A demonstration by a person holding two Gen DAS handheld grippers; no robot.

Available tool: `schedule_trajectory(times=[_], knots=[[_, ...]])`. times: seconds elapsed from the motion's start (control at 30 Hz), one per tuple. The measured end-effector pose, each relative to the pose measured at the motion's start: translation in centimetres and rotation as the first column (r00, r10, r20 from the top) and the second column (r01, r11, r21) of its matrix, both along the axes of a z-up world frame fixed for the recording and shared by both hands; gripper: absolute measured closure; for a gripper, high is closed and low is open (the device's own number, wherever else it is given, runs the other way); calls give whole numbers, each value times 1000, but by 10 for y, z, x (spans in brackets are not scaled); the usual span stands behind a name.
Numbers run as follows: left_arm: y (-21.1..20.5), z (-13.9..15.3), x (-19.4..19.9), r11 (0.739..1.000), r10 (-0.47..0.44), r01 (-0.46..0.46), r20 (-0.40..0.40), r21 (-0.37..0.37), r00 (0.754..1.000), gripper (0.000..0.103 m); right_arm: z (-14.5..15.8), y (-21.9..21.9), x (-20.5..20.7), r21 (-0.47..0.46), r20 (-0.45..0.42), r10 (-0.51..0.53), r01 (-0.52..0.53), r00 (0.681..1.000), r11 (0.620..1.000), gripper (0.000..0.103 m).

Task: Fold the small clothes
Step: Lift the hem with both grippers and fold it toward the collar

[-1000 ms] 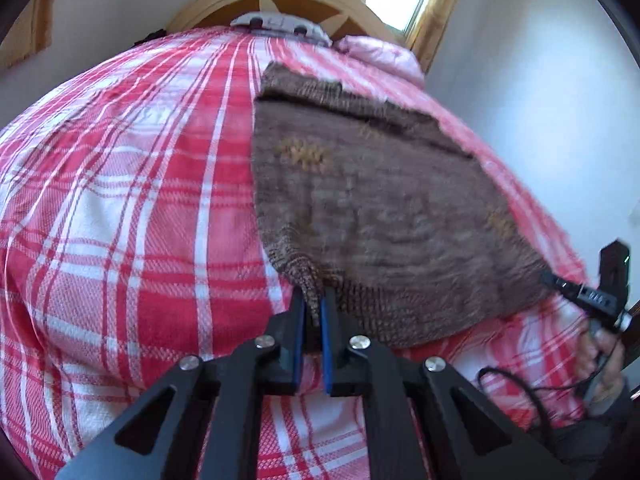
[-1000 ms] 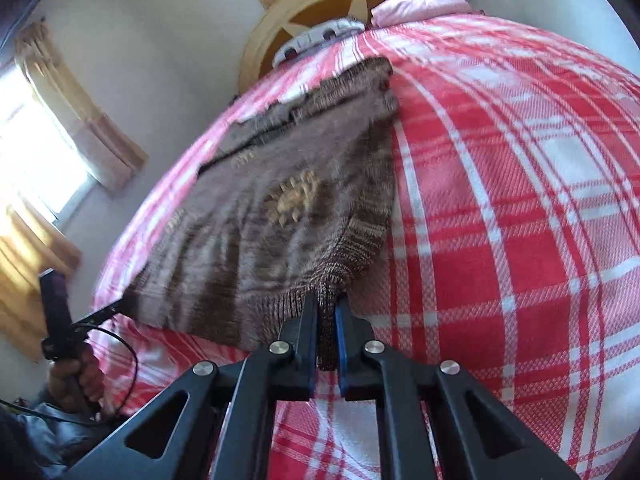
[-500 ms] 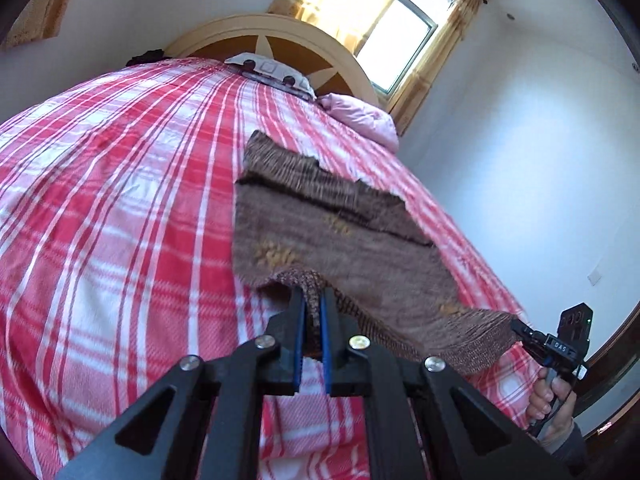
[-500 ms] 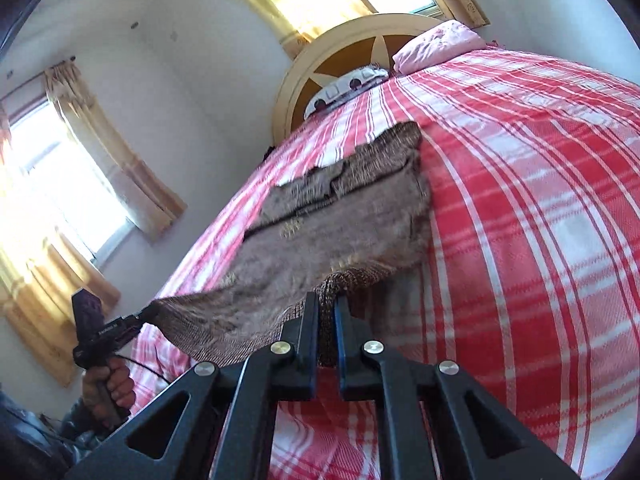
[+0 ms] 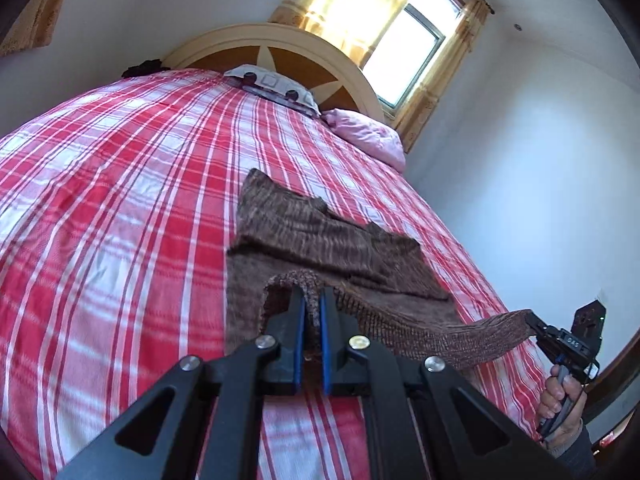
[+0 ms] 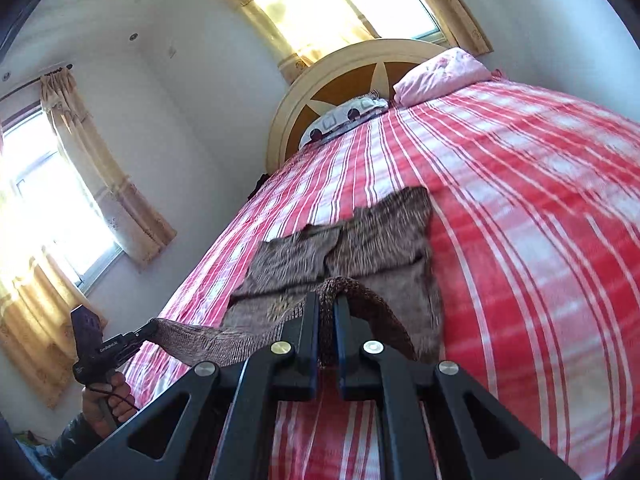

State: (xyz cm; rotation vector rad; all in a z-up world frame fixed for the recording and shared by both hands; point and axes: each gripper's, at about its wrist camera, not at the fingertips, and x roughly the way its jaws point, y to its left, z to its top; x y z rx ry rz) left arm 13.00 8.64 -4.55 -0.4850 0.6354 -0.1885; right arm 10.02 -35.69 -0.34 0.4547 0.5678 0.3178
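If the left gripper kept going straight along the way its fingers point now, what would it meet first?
Likely the brown sweater's far part, which lies flat on the plaid bed. The left gripper is shut on the lifted hem; depth is unclear.

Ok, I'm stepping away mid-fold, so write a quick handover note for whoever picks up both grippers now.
Left gripper: jaws shut on the left hem corner of the brown knit sweater.
Right gripper: jaws shut on the right hem corner.
Hem edge is lifted and stretched between them; the collar end lies flat on the red plaid bedspread, sleeves folded in across the body.
Left to do: carry the hem toward the collar, lay it down, release.
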Motion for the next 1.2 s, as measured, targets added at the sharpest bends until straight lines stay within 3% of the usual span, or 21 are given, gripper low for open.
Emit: schedule_trajectory(times=[0.43,1.2], knots=[[8,13,84,999,27,-27,11,28,1000,96,6,-1,94,-30,-16,-38,37,999,999,97],[13,-41,213,993,36,-23,-115,114,993,96,-54,-22,247,-96,-210,-88,69,974,993,97]])
